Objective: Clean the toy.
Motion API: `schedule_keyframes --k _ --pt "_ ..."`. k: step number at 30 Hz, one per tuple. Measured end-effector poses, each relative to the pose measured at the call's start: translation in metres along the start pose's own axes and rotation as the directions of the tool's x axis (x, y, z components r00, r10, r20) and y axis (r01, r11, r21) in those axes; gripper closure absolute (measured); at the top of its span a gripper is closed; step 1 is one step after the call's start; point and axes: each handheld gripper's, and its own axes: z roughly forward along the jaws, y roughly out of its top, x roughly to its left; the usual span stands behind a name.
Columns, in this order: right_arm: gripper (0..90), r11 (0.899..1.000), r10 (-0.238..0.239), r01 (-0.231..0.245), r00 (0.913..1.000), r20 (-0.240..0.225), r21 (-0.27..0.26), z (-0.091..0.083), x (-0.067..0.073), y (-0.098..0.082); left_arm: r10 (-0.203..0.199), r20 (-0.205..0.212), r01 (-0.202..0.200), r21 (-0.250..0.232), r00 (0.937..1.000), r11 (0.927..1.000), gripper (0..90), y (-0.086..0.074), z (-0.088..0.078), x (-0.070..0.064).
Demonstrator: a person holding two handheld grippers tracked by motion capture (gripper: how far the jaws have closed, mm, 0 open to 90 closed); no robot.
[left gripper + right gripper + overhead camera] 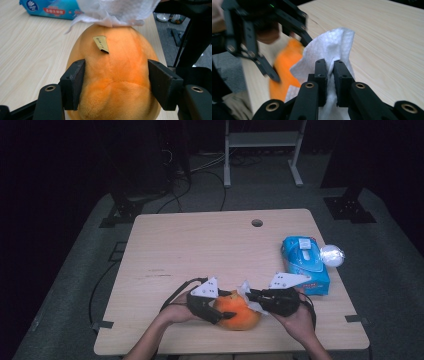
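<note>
Item: round orange plush toy [238, 310], soft pile, small tan paper tag on its upper side. Location: near front edge of pale wooden table [200, 245], between both hands. Seated flat on the tabletop, upright as far as can be told.

Left gripper [220, 312]: black jaws set either side of the plush toy, pads pressed into the fur on both flanks; clamped, steadying.

Right gripper [330, 75]: black jaws drawn together on a crumpled white tissue sheet [332, 47], sheet pinched between the pads and standing up above them. In the left gripper view, same tissue laid against the far, top part of the toy, touching the fur.

Work in hand, by judgement: wiping of the plush toy with the tissue. Done: tissue taken up, toy secured, tissue brought into contact. Left: remainder of the surface, since contact is at the top end and the flanks under the left jaws are still covered by the pads; then disposal of the tissue and release of the toy. Degree of cleaning achieved: cannot be told, no stain or mark visible on the fur.

Containers:
- Blue soft plastic tissue pack [306, 264], white flip lid on top, lying flat near the right edge of the table, just beyond the right hand. Lid state and remaining contents not legible; no sheet seen protruding.
- Small shiny silver-white ball-like object [332, 255], touching or just beside the pack's far right corner. Nature and contents undetermined.
</note>
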Motion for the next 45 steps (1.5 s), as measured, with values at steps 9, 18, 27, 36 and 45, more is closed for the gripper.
schedule_keyframes --k 9,18,27,36,45 --pt "81.4 0.995 0.096 -0.097 0.9948 -0.035 -0.027 -0.002 -0.015 -0.009 -0.016 0.030 0.016 -0.022 0.9994 0.9996 33.4 -0.008 -0.002 0.005" --pt "81.5 0.985 0.169 -0.169 0.9848 -0.042 -0.011 0.000 -0.026 -0.027 -0.020 0.026 0.021 -0.024 0.9995 0.9995 32.6 -0.009 -0.003 0.005" --pt "81.3 0.988 0.155 -0.156 0.9874 -0.032 -0.019 0.001 -0.026 -0.026 -0.031 0.025 0.032 -0.024 0.9992 0.9992 32.2 -0.010 -0.004 0.007" --pt "81.1 0.986 0.152 -0.154 0.9874 -0.046 -0.062 0.001 -0.019 -0.015 -0.022 0.019 0.023 -0.022 0.9996 0.9995 31.7 -0.008 -0.001 0.005" --pt "81.2 0.975 0.208 -0.212 0.9760 -0.065 -0.067 0.000 -0.028 -0.019 -0.013 0.018 0.014 -0.032 0.9997 0.9994 31.5 -0.007 0.002 0.003"
